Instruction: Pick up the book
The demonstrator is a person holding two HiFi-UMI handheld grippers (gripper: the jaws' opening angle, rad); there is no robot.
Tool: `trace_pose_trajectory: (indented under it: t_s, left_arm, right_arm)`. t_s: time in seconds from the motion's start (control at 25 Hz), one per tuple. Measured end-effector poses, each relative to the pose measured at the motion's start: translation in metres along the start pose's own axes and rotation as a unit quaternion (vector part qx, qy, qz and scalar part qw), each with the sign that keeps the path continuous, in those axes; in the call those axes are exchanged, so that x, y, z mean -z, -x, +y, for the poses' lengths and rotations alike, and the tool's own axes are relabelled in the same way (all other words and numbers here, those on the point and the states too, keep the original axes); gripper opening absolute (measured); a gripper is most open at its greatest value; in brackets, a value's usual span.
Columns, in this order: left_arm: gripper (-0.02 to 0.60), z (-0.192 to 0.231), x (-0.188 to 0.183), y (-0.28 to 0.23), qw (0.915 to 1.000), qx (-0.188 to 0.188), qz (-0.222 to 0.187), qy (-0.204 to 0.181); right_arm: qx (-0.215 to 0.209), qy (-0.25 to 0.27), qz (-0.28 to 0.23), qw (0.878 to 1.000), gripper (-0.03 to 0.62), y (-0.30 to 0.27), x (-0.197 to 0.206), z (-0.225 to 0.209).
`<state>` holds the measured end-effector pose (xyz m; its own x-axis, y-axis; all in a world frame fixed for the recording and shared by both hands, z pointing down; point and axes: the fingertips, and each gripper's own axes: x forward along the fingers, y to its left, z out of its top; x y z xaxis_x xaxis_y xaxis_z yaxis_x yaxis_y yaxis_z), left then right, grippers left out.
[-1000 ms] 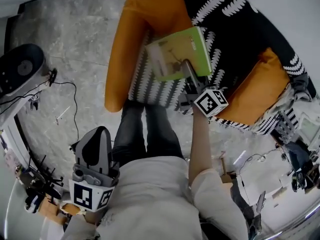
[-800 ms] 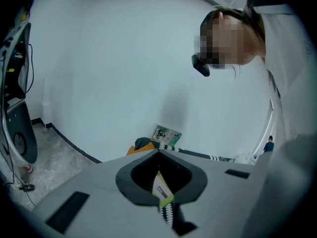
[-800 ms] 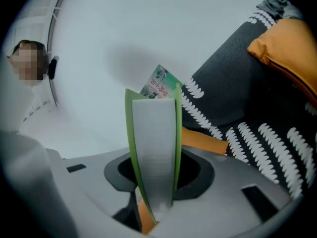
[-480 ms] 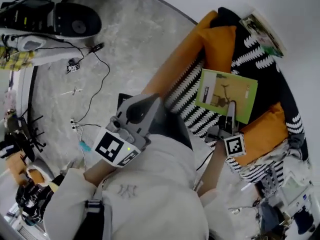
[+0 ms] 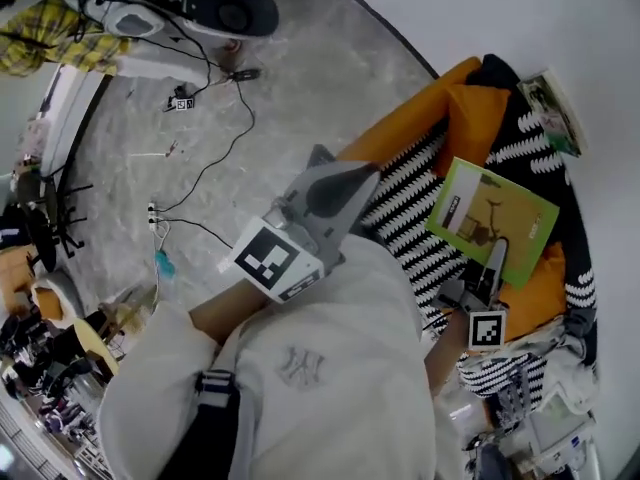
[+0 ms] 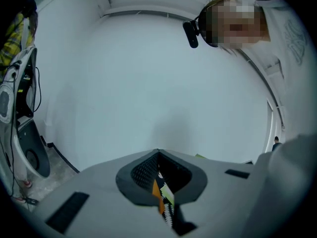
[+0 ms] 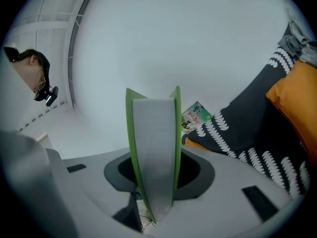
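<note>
**couch_lurker:** So is the green book (image 5: 492,218) actually up, or is it lying on the sofa (image 5: 400,133)?

**me:** It's up. My right gripper (image 5: 496,256) has its fingers pinching the closed book at its near edge, one finger on each cover. The rest of it sticks out away from me, over the black-and-white throw (image 5: 410,218) and the orange cushion (image 5: 540,280) on the right of the scene. My left gripper (image 5: 355,178) is idle, with its fingers pressed together and nothing in them, in front of my chest.

**couch_lurker:** Holding it by one edge looks sketchy tbh.

**me:** Yeah, that's my worry too. I reckon most of the weight hangs past the pinch. A jerky move could make the book swing in the fingers or slide out and flop back onto the throw. The covers might also fan open, since only the near end is squeezed.

**couch_lurker:** What's different from a second back?

**me:** Back then the book was low, right over the throw, and my left gripper hung down by my leg near the floor (image 5: 300,78). Now both are higher, and in the right gripper view the book stands up against the white wall. There's also another book (image 5: 553,108) lying at the far end of the sofa.
</note>
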<state>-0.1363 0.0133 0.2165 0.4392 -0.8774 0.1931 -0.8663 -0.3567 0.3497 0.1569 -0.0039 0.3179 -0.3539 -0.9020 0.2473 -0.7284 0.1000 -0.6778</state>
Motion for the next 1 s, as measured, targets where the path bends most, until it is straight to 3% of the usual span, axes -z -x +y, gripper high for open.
trace_pose_trajectory:
  t_s: [0.28, 0.56, 0.72, 1.0]
  left_arm:
    - [0.009, -0.009, -0.020, 0.022, 0.9990, -0.010, -0.043, 0.003]
    - [0.009, -0.014, -0.030, 0.034, 0.9988, 0.017, -0.045, -0.010]
    - [0.009, -0.024, -0.043, 0.036, 0.9975, 0.046, -0.049, -0.023]
    - [0.009, -0.005, -0.065, 0.021, 0.9958, 0.062, -0.058, -0.034]
  right_arm:
    - [-0.017, 0.011, 0.001, 1.000, 0.146, 0.023, -0.005, 0.032]
    - [-0.032, 0.034, -0.020, 0.999, 0.146, 0.040, -0.006, 0.069]
    - [-0.010, 0.042, -0.042, 0.998, 0.146, 0.076, -0.008, 0.074]
    - [0.018, 0.077, -0.072, 0.994, 0.146, 0.097, -0.010, 0.088]
